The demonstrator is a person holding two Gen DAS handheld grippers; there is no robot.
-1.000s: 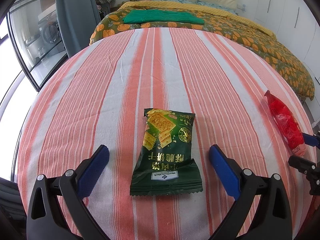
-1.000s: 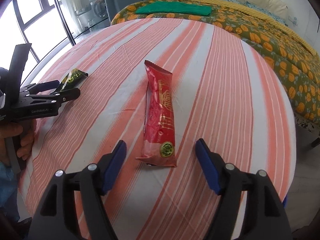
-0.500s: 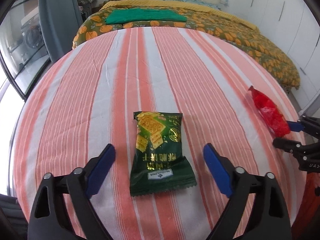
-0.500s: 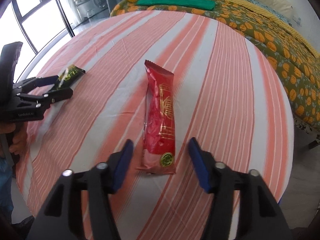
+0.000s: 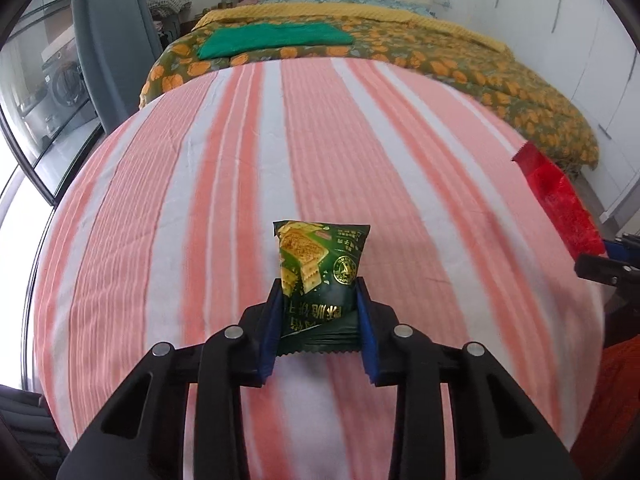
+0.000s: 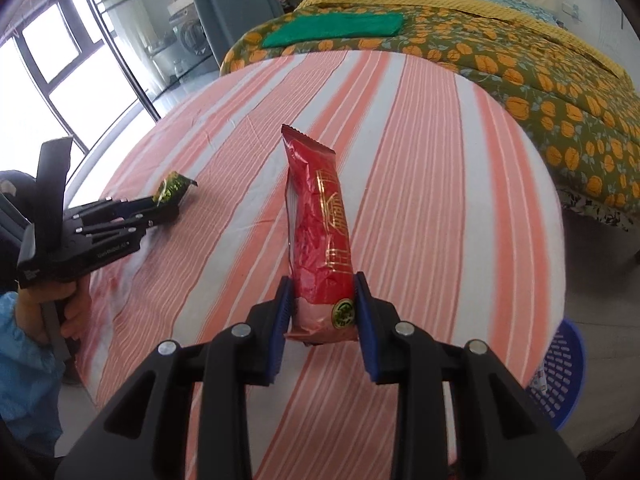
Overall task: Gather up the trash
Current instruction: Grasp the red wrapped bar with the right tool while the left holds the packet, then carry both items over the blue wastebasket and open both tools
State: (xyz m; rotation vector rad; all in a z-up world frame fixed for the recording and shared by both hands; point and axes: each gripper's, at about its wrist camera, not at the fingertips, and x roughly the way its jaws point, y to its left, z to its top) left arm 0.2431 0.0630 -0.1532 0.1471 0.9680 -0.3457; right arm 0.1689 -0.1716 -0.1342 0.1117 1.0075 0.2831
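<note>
Not much readable here tbh. The green wrapper [image 5: 320, 280] clamped in the left gripper [image 5: 318, 320] has white Chinese characters, upside down from the camera, plus a round green seal, too blurry to make out. The red wrapper [image 6: 322, 240] in the right gripper [image 6: 320, 312] has gold Chinese-style lettering and a round green-yellow seal near the fingers, also unreadable.

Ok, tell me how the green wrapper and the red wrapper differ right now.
Shape: the green wrapper is short and wide; the red wrapper is long and narrow. Print: the green one shows crackers, the red one gold line art. Holder: the left tool clamps the green one, the right tool the red one. Both are gripped near one crimped end.
</note>
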